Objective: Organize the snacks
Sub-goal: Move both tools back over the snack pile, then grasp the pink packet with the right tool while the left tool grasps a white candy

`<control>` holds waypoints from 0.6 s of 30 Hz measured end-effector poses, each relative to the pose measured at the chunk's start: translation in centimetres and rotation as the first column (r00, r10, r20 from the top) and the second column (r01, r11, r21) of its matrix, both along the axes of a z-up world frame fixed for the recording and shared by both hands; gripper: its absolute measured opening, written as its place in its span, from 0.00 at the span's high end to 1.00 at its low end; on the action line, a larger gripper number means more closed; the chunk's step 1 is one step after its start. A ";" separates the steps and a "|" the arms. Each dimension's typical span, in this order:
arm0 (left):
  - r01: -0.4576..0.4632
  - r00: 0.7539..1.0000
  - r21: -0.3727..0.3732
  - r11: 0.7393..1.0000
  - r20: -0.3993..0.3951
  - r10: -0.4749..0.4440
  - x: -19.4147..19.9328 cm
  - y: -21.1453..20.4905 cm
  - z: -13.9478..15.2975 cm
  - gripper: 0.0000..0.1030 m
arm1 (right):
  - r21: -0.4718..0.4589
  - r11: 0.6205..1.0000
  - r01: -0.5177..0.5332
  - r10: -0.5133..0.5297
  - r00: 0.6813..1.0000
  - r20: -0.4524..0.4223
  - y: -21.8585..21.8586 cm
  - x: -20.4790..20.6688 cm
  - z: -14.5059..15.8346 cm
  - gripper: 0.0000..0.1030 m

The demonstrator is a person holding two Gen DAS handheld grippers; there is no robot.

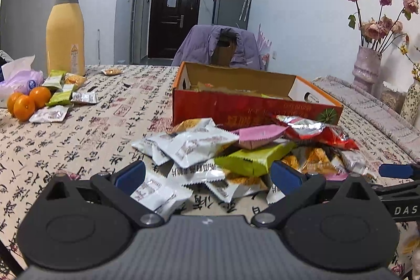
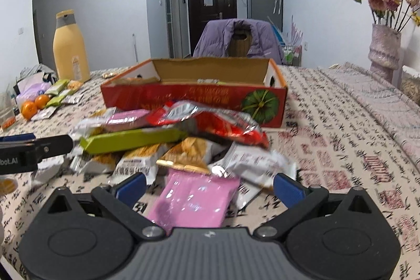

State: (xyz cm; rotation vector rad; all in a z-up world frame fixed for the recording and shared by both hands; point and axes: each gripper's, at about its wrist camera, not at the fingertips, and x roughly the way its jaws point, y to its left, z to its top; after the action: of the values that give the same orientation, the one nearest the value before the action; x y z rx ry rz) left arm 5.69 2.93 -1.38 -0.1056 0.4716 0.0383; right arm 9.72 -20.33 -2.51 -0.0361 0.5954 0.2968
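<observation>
Tongs on both sides stand apart and empty: the left gripper (image 1: 207,175) hangs over white packets (image 1: 183,148) at the near edge of the snack pile, the right gripper (image 2: 208,184) over a pink packet (image 2: 194,198) lying between its fingers. The pile sits on the tablecloth (image 1: 78,138), with the open red box (image 2: 194,96) just beyond at twelve o'clock. Picking seems about to begin; next, the right tongs likely need to drop and pinch the pink packet, then carry it to the box.
</observation>
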 end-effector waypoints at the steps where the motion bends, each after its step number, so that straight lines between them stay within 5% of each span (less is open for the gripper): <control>1: 0.000 1.000 0.000 1.000 -0.003 0.000 0.0 0.1 -0.1 0.00 | -0.003 1.000 -0.001 0.001 1.000 -0.005 0.2 0.0 -0.1 0.00; 7: 0.001 1.000 -0.006 1.000 -0.013 -0.001 -0.1 0.5 -0.6 0.00 | -0.009 1.000 -0.013 0.013 1.000 -0.020 1.2 0.2 -0.7 0.01; 18: -0.002 1.000 -0.012 1.000 -0.021 0.002 -0.6 1.1 -0.8 0.00 | -0.042 0.999 0.025 -0.028 0.997 -0.073 1.9 1.0 -2.0 0.20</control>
State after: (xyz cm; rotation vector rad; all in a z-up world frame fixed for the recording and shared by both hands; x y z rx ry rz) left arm 5.13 4.04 -2.14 -0.1174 0.4926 0.0389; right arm 10.76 -18.40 -4.47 -0.0567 0.6750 0.2611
